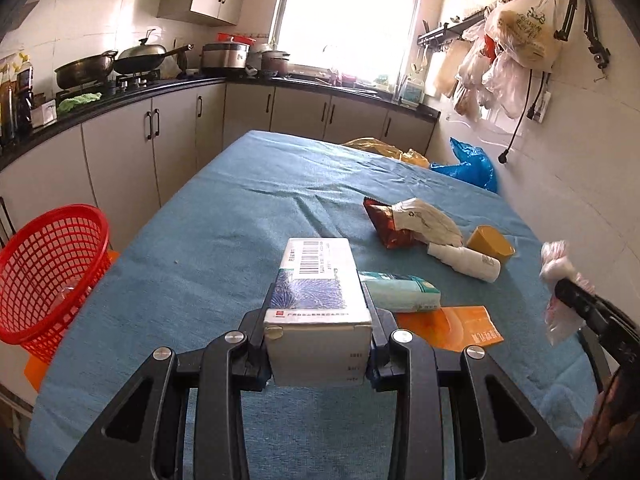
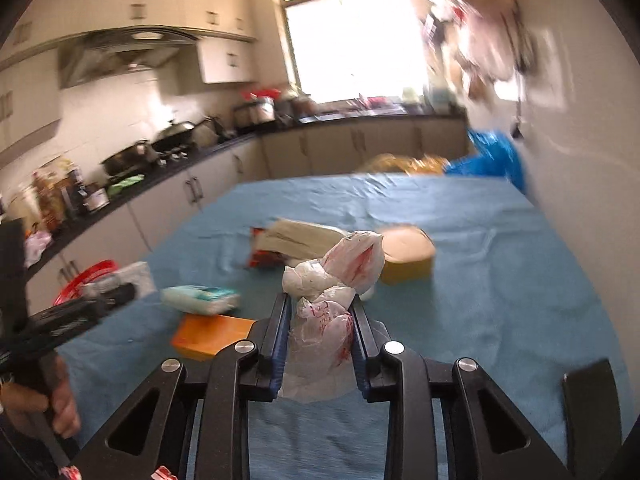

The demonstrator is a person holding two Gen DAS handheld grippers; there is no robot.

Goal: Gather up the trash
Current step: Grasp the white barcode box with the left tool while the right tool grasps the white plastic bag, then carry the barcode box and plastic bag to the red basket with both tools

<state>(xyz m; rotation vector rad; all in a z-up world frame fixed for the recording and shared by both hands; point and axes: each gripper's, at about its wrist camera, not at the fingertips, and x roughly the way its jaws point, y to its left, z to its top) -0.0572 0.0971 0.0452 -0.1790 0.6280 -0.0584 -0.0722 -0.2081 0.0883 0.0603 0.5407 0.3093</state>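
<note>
Blue cloth covers the table [image 1: 240, 208]; the left claw [image 1: 318, 300] clamps a medicine box [image 1: 316, 292], the right claw [image 2: 320, 312] grips a crumpled plastic bag [image 2: 332, 280] near a red basket [image 1: 48, 264].

Blue-clothed table [image 1: 240, 208], snack wrapper [image 1: 386, 226], white bottle [image 1: 466, 261]

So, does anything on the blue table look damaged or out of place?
Yes. A snack bag lies torn open and crumpled beside a tipped yellow cup and a white bottle lying on its side. Nothing looks spilled on the table.
</note>
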